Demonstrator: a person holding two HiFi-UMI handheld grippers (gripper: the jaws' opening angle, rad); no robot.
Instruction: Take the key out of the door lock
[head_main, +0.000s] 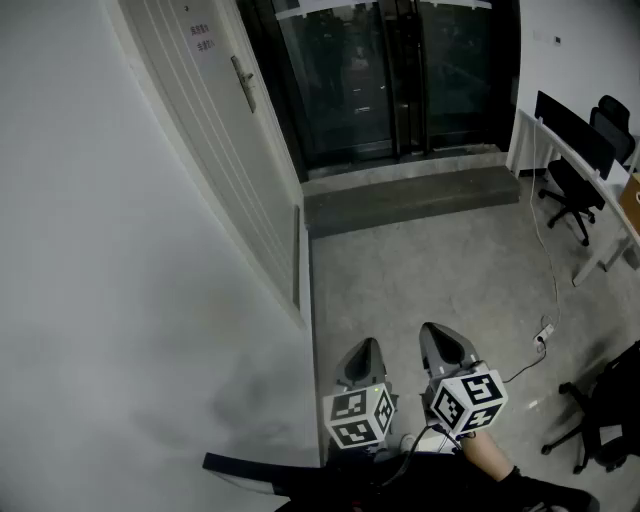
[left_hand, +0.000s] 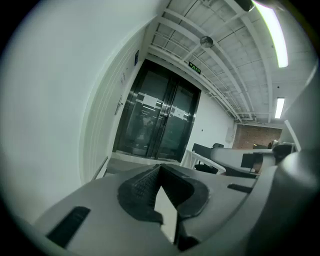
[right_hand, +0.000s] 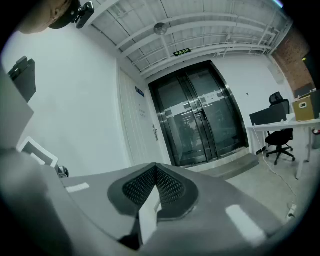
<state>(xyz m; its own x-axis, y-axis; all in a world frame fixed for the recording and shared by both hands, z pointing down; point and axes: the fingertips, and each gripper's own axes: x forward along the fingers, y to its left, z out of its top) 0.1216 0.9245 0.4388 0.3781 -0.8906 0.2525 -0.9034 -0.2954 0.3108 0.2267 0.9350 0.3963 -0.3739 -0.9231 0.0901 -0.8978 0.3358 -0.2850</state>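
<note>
A white door (head_main: 205, 120) stands in the left wall, far ahead of me, with a metal lever handle (head_main: 245, 82). From here I cannot make out a key or the lock under the handle. Both grippers hang low near my body, well short of the door. My left gripper (head_main: 365, 346) is shut with nothing between its jaws, and my right gripper (head_main: 441, 331) beside it is shut and empty too. The left gripper view shows the left gripper (left_hand: 159, 168) below the distant handle (left_hand: 119, 105). In the right gripper view, the handle (right_hand: 155, 133) shows small above the right gripper (right_hand: 156, 168).
Dark glass double doors (head_main: 385, 75) close the far end, with a low grey step (head_main: 410, 197) before them. A white desk (head_main: 575, 165) and black office chairs (head_main: 570, 190) line the right side. A power strip (head_main: 544, 334) with its cable lies on the concrete floor.
</note>
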